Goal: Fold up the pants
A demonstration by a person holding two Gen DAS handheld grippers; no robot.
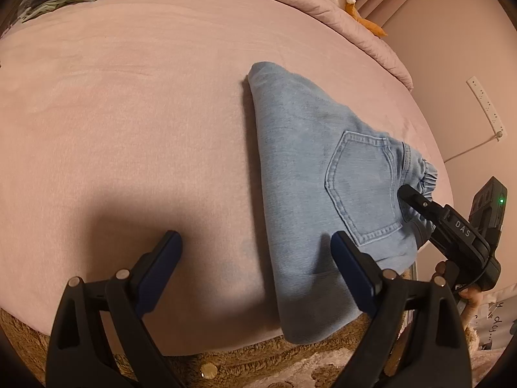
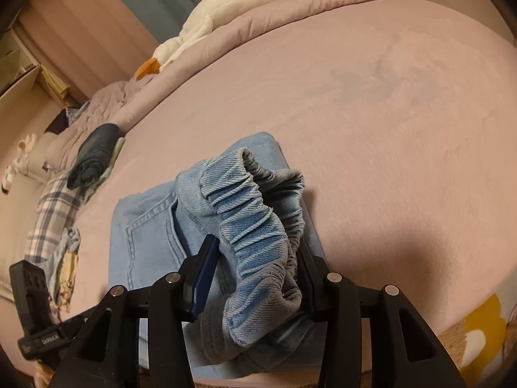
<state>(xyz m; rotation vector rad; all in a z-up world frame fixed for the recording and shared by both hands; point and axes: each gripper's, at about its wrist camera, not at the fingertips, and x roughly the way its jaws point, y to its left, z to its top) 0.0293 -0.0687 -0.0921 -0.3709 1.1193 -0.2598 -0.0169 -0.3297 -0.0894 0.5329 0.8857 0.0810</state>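
Two grippers over half-folded jeans [image 1: 300, 168]: right gripper [image 2: 255, 258] pinches elastic waistband [image 2: 258, 213], left gripper [image 1: 255, 252] wide, empty at 6 o'clock. Best: carry waistband level toward 12 o'clock fold.

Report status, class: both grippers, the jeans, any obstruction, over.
Left gripper open, empty, over the bed. Right gripper on the jeans' bunched waistband; grip unclear. Jeans partly folded at bed edge. Nothing in the way.

Folded jeans [image 1: 310, 174] on a pink bed [image 1: 129, 113].
Left gripper [image 1: 255, 245] hovers with fingers [image 1: 168, 249] spread; right gripper [image 1: 416, 200] touches the waistband [image 1: 426, 177].
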